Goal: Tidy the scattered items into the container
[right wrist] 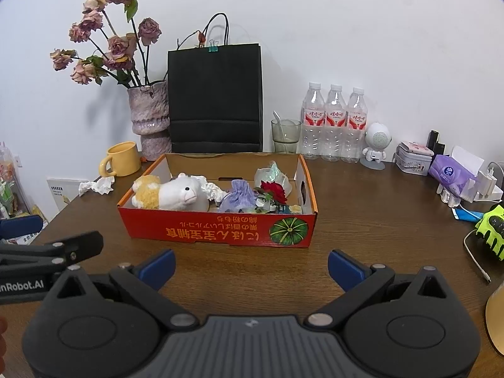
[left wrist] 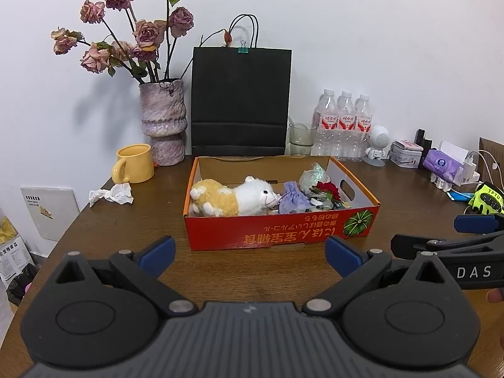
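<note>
A shallow red cardboard box (left wrist: pixel 277 231) (right wrist: pixel 201 230) stands mid-table. Inside it lie a white-and-yellow plush sheep (left wrist: pixel 233 197) (right wrist: pixel 171 192), a lilac drawstring pouch (left wrist: pixel 293 200) (right wrist: pixel 239 197), a red rose (left wrist: pixel 329 190) (right wrist: pixel 274 191) and a crumpled clear wrapper (left wrist: pixel 312 173) (right wrist: pixel 271 173). A crumpled white tissue (left wrist: pixel 110 193) (right wrist: pixel 96 186) lies on the table left of the box. My left gripper (left wrist: pixel 250 256) hovers open in front of the box, nothing between its blue pads. My right gripper (right wrist: pixel 251 266) is open too, beside it on the right.
At the back stand a yellow mug (left wrist: pixel 134 163), a vase of dried roses (left wrist: pixel 162 119), a black paper bag (left wrist: pixel 241 100), a glass (left wrist: pixel 300 138), three water bottles (left wrist: pixel 345 126) and a small white robot figure (left wrist: pixel 376 146). A tissue pack (right wrist: pixel 450 173), charger and neon glove (right wrist: pixel 491 230) sit right.
</note>
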